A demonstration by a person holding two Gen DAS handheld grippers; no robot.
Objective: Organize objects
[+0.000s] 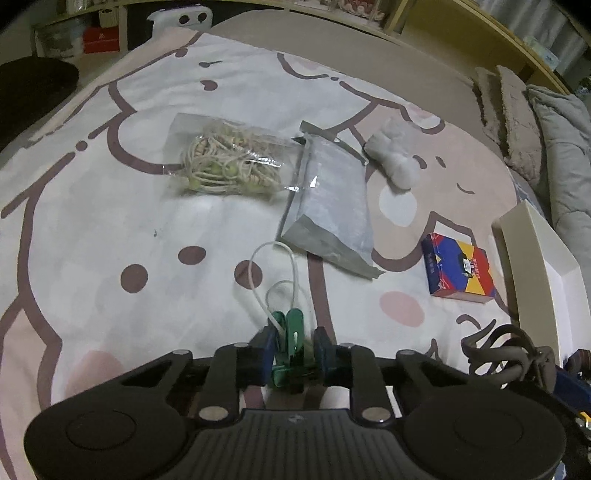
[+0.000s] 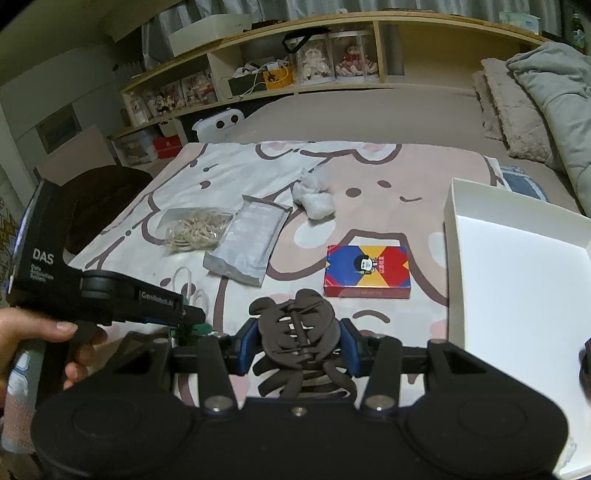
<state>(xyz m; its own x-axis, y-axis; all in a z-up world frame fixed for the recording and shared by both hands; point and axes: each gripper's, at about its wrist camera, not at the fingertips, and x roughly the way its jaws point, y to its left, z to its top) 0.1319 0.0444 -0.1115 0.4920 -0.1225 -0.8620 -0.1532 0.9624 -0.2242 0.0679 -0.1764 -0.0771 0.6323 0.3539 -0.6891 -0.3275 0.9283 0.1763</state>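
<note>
Now L gripper [image 1: 294,345] pinches green clip [image 1: 291,332], R gripper [image 2: 297,343] prob. grips claw clip [image 2: 295,332].

A cartoon-print blanket [image 2: 369,173] in pink, white and brown covers the near part of the bed. Far right lie a fluffy taupe pillow [image 2: 513,110] and a grey quilt [image 2: 557,96]. Along the far wall runs a wooden shelf [image 2: 332,27] holding dolls in clear cases [image 2: 332,55].

The left claw [image 1: 291,349] is pointing steeply down at the bed, its blue pads pinching a green clip. The right claw [image 2: 300,345] is gripping a brown hair claw clip. A hand [image 2: 44,343] is holding the left handle.
</note>
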